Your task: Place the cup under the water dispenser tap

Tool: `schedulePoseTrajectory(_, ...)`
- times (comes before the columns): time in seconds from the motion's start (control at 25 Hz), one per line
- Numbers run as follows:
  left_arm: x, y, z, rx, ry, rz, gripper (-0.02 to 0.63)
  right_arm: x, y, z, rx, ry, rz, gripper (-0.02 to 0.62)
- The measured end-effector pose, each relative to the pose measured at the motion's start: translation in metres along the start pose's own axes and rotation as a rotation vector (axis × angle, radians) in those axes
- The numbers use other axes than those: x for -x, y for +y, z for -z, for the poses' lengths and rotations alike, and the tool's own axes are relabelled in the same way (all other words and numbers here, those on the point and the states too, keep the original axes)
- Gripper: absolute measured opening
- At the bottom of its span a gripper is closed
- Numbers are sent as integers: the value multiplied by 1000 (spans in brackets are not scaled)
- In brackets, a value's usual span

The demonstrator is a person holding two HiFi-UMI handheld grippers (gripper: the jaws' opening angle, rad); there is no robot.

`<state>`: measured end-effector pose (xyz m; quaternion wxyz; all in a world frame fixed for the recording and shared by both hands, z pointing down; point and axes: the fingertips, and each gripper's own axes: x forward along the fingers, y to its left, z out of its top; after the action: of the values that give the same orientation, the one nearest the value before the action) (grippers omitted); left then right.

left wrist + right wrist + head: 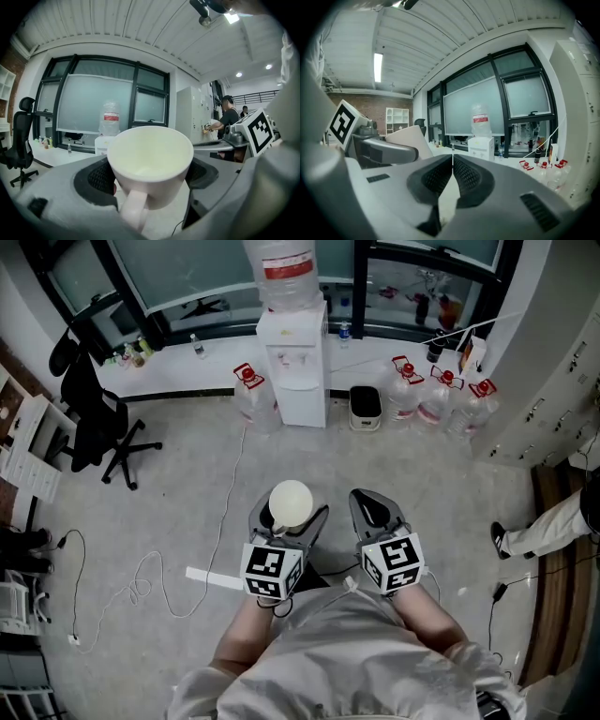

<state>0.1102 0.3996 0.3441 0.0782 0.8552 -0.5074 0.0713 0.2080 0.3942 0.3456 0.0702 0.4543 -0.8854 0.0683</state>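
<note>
A white cup (290, 502) with an empty inside sits upright between the jaws of my left gripper (289, 515), handle towards me; the jaws stand wide and press on its sides. In the left gripper view the cup (151, 164) fills the middle, with the white water dispenser (106, 140) small behind it. The dispenser (293, 362), a bottle on top, stands against the far wall, well ahead of both grippers. My right gripper (375, 509) is beside the left one, jaws together and empty. In the right gripper view its tips (453, 165) meet, and the dispenser (482, 146) is straight ahead.
Several spare water bottles (441, 395) with red caps stand right of the dispenser, one more bottle (249, 390) on its left. A black office chair (94, 418) stands at left, and a white cable (150, 577) lies on the floor. A person's leg (548, 526) shows at the right edge.
</note>
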Motion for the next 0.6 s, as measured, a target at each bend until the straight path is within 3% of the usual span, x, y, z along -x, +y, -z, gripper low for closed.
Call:
schedulePoseTrajectory(0.24,-36,56,-8,18,8,18,414,-66,-6,-11,0,15,13,29)
schedulePoseTrajectory(0.6,-108,174,-23,41,56,53,414,-198,-20,-27,-50,58,55,29)
